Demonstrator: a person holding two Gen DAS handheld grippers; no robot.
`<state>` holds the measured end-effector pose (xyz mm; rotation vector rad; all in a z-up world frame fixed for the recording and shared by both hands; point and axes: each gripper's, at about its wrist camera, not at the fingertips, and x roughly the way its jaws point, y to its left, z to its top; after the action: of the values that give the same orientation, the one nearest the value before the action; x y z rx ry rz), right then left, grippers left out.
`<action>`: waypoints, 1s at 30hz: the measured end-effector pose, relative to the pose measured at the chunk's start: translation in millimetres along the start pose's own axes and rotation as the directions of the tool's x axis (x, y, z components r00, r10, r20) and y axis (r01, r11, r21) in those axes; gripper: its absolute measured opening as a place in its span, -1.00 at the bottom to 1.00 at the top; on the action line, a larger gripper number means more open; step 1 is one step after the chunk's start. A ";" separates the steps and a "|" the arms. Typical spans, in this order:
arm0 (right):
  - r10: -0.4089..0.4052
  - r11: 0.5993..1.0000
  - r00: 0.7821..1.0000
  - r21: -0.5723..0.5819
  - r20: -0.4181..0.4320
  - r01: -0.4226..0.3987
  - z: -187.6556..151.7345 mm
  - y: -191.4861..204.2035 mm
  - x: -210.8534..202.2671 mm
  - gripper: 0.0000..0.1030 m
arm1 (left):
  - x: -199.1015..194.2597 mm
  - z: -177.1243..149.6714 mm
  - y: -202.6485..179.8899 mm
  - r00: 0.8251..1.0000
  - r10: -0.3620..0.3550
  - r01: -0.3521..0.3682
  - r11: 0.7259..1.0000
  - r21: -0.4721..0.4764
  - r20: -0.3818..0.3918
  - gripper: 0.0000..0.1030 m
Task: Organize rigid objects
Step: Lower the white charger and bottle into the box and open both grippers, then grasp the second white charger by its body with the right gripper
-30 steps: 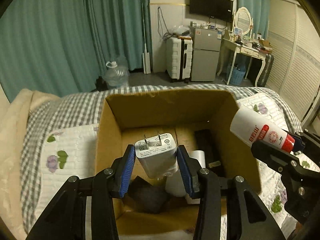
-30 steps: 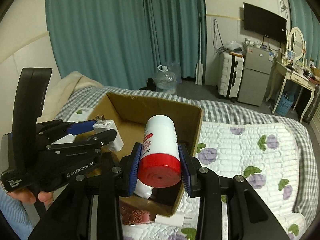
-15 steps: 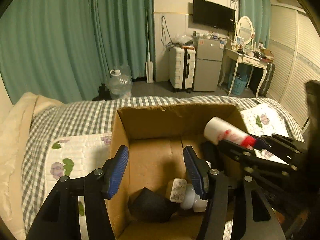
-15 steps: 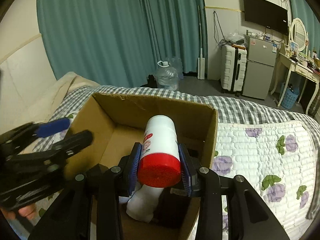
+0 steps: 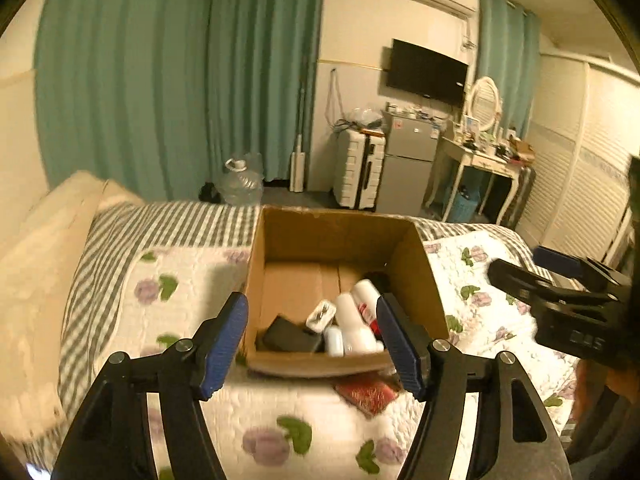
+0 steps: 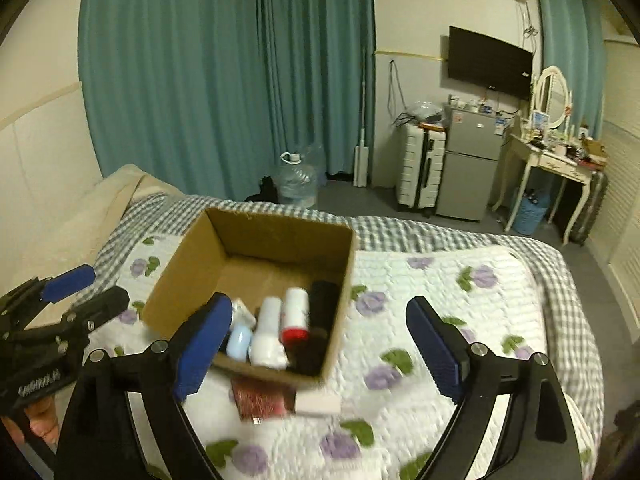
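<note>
An open cardboard box [image 5: 416, 248] [image 6: 192, 256] sits on the floral quilt. Inside lie a white charger [image 5: 321, 314], a white bottle with a red cap [image 6: 295, 312] [image 5: 366, 304], another white bottle [image 6: 266, 330], a pale blue case [image 6: 239, 340] and dark items [image 5: 286, 334]. My left gripper [image 5: 314, 348] is open and empty, held above the box's near edge. My right gripper [image 6: 318, 348] is open and empty, above the box's near right corner. Each gripper shows in the other's view [image 5: 560, 280] [image 6: 60, 304].
A red packet [image 5: 370, 392] [image 6: 260, 398] and a white block [image 6: 318, 402] lie on the quilt [image 6: 460, 300] just in front of the box. A beige pillow [image 5: 36, 260] lies at the left. A suitcase, fridge and dressing table stand beyond the bed.
The left gripper opened and dropped the white charger into the box. The right gripper then let the red-capped bottle go into the box. Both grippers have pulled back and up.
</note>
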<state>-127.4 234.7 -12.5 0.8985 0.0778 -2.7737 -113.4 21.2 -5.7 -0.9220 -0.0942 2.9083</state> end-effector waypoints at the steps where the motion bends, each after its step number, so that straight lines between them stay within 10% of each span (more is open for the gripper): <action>1: -0.009 1.000 1.000 -0.001 -0.005 0.009 -6.5 -0.1 -3.9 0.77 | 0.5 -6.3 2.0 1.000 0.002 -0.002 1.000 -0.012 -0.007 0.35; 13: -0.046 0.998 0.975 -0.045 -0.217 0.037 -100.6 -5.2 77.8 0.78 | 59.2 -80.3 5.9 0.983 0.077 -0.077 0.997 0.011 -0.168 0.35; 30: 0.015 0.999 0.943 0.046 -0.331 0.000 -125.8 -24.4 154.4 0.75 | 93.2 -103.5 -16.7 0.959 0.094 -0.070 0.992 0.101 -0.266 0.35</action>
<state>-182.5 243.2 -205.2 1.3674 0.0659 -2.5971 -128.4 50.7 -142.0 -1.3240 0.0967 2.7976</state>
